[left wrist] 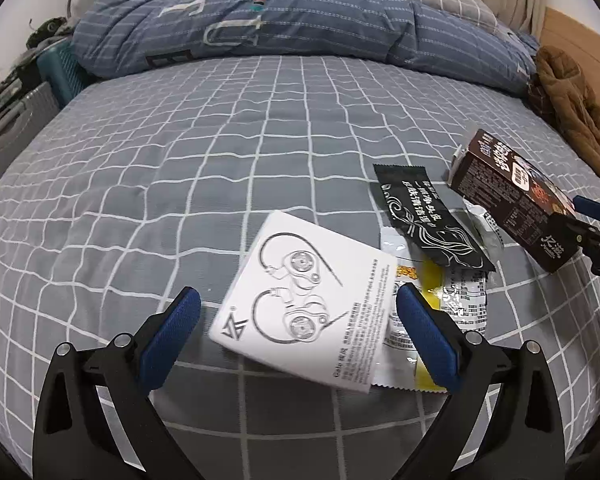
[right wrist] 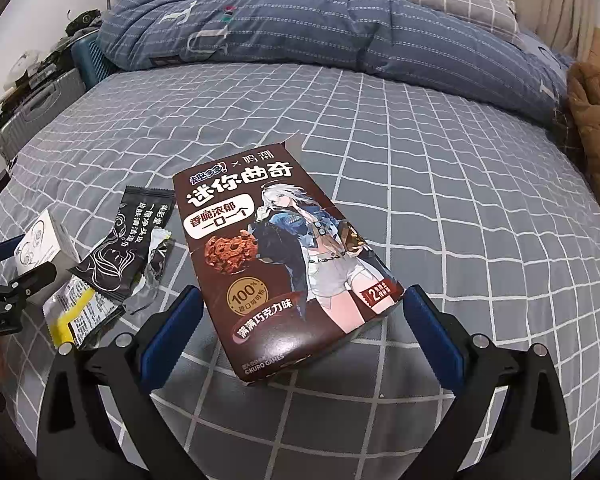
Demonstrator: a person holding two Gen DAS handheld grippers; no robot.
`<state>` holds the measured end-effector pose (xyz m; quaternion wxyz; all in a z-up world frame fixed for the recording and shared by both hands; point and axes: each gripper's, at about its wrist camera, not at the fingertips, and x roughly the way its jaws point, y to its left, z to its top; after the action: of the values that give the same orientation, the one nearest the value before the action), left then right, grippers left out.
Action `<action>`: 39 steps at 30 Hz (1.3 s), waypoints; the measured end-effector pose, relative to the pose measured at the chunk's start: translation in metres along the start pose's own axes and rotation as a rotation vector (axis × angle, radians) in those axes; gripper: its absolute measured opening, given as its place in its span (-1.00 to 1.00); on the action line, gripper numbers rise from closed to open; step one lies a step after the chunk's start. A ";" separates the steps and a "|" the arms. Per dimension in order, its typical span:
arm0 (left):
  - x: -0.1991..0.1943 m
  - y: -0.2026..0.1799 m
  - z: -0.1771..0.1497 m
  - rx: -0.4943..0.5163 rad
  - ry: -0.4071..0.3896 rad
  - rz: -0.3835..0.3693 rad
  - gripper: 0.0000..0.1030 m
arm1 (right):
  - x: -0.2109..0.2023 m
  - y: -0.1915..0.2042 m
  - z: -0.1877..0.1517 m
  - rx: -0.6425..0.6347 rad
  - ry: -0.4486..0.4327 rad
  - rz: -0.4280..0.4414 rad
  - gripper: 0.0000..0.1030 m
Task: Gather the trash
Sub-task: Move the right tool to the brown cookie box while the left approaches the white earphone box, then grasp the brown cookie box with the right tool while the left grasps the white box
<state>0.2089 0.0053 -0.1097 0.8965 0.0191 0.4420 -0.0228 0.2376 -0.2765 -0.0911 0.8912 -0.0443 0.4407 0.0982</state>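
A white earphone box (left wrist: 300, 300) lies tilted on the grey checked bed (left wrist: 220, 160). It sits between the fingers of my left gripper (left wrist: 298, 292), which is open. A gap shows at the left pad and the right pad is close to the box's edge. In the right wrist view, a brown cookie box (right wrist: 280, 264) lies lengthwise between the fingers of my right gripper (right wrist: 302, 300). This gripper is also open, with its pads near both long sides of the box. A black sachet (left wrist: 424, 220), a yellow-and-white wrapper (left wrist: 432, 304) and a crumpled silver wrapper (right wrist: 156, 264) lie between the two boxes.
A folded blue quilt (left wrist: 280, 28) runs across the far side of the bed. A brown garment (left wrist: 572, 108) is heaped at the right edge. Suitcases (left wrist: 16, 128) stand beside the bed on the left, and grey checked sheet stretches between the trash and the quilt.
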 end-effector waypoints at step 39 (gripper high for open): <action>0.006 -0.007 0.002 -0.022 -0.018 0.024 0.54 | 0.043 0.004 0.020 -0.190 0.137 0.154 0.85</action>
<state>0.2138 -0.0017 -0.1135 0.9008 0.0145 0.4338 -0.0071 0.2778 -0.2632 -0.1129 0.8407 -0.1012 0.4912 0.2043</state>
